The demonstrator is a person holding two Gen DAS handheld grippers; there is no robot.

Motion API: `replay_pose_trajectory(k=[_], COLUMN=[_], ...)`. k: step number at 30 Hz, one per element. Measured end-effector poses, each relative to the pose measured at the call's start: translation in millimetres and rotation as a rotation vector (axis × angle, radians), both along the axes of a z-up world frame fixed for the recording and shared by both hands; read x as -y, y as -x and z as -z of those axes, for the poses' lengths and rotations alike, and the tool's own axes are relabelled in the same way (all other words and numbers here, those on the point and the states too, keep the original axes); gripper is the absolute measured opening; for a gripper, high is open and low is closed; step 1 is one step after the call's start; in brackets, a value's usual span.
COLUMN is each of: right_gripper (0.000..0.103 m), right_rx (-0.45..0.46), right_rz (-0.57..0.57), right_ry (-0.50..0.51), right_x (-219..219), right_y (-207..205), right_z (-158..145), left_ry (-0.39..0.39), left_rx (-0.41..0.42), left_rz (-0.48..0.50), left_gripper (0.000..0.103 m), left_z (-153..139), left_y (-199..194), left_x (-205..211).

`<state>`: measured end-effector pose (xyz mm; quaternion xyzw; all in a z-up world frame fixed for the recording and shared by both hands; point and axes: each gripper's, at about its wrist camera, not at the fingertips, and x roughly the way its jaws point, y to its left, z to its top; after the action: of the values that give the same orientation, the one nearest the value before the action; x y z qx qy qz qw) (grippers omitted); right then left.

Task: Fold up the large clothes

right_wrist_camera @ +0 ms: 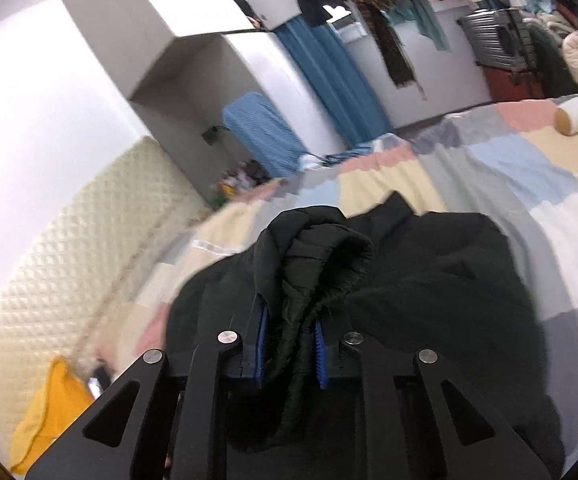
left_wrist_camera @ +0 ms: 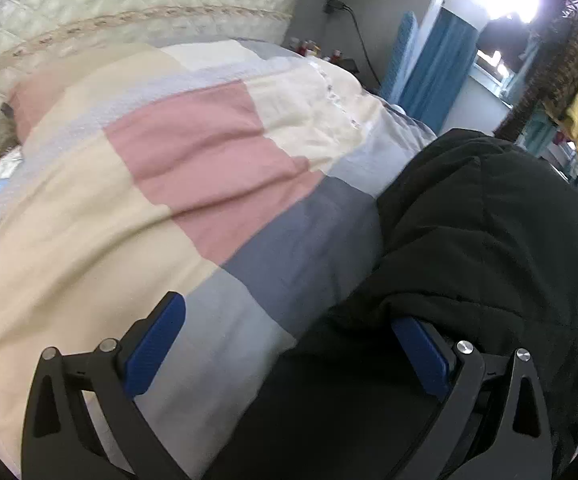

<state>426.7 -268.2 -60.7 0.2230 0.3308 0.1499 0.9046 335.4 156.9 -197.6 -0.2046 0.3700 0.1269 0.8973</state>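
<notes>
right gripper (right_wrist_camera: 291, 354) pinching a bunched fold of black padded jacket (right_wrist_camera: 429, 280), left gripper (left_wrist_camera: 289, 344) gaping wide, gripping nothing, jacket lying on patchwork quilt (left_wrist_camera: 169, 160)

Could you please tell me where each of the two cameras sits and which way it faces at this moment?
Left wrist: rides the left gripper, looking down along its wide-open fingers across the patchwork quilt toward the quilted headboard.
Right wrist: rides the right gripper, aimed over the bed at the clothes rail; its pads pinch a fold of the black padded jacket.
Shared: jacket, quilt, headboard, blue curtain.
</notes>
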Motion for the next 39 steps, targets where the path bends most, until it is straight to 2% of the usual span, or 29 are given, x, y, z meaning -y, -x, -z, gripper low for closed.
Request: replay_pose_trajectory(k=[6, 10, 15, 18, 21, 30, 35, 39], right_gripper=[0.015, 0.014, 0.018, 0.020, 0.021, 0.021, 0.023, 0.034], right_rx=[-0.087, -0.095, -0.096, -0.087, -0.072, -0.049, -0.028, -0.029], right_rz=[0.083, 0.096, 0.094, 0.081, 0.068, 0.084, 0.099, 0.116], right_ry=[0.063, 0.138, 0.278, 0.400, 0.460, 0.490, 0.430, 0.391], right_x=[29, 33, 21, 8, 1, -9, 1, 7], right_y=[-13, -20, -30, -40, -47, -66, -50, -25], right_z=[43, 62, 76, 89, 104, 133, 126, 113], left_ry=[-0.035, -0.080, -0.100, -0.118, -0.126, -0.166, -0.156, -0.150], left_rx=[0.014, 0.023, 0.026, 0.029, 0.029, 0.019, 0.011, 0.058], left_rz=[0.062, 0.078, 0.091, 0.098, 0.100, 0.110, 0.106, 0.138], left_gripper=[0.102, 0.102, 0.102, 0.102, 0.102, 0.101, 0.101, 0.101], left_z=[-6, -9, -8, -8, -6, -1, -8, -34], left_y=[-4, -3, -6, -7, -8, -14, -12, 3], left_x=[17, 25, 27, 29, 30, 39, 43, 53])
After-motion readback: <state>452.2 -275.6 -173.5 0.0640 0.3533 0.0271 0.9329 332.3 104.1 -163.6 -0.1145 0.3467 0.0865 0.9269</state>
